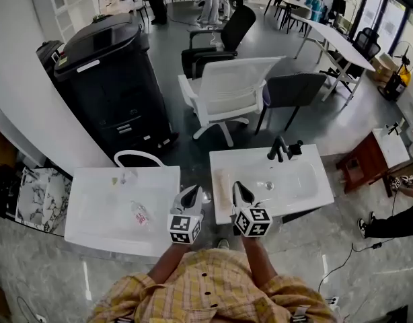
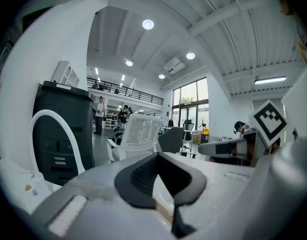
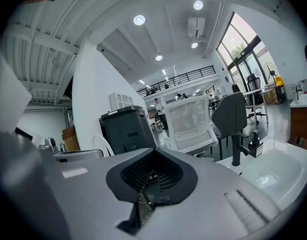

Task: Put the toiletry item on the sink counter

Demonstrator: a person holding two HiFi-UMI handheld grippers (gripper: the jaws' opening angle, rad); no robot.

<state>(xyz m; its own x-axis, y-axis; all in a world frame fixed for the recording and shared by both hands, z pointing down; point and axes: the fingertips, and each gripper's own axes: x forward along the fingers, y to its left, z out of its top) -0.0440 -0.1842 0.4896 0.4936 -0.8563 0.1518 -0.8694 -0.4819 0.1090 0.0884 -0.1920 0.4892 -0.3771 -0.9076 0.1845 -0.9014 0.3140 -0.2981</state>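
A white table [image 1: 92, 229] stands left of the fingers, and the small toiletry item [image 1: 140, 214] lies flat on it, left of the left gripper [image 1: 191, 195] and clear of its tips. That gripper's fingers are pressed together with nothing between them, above the gap between table and sink counter [image 1: 227, 161]. Just beside it, the right gripper [image 1: 241, 191] hovers over the counter's front left part, its fingers also pressed together and empty. The black tap [image 1: 279, 147] stands beyond, to the right.
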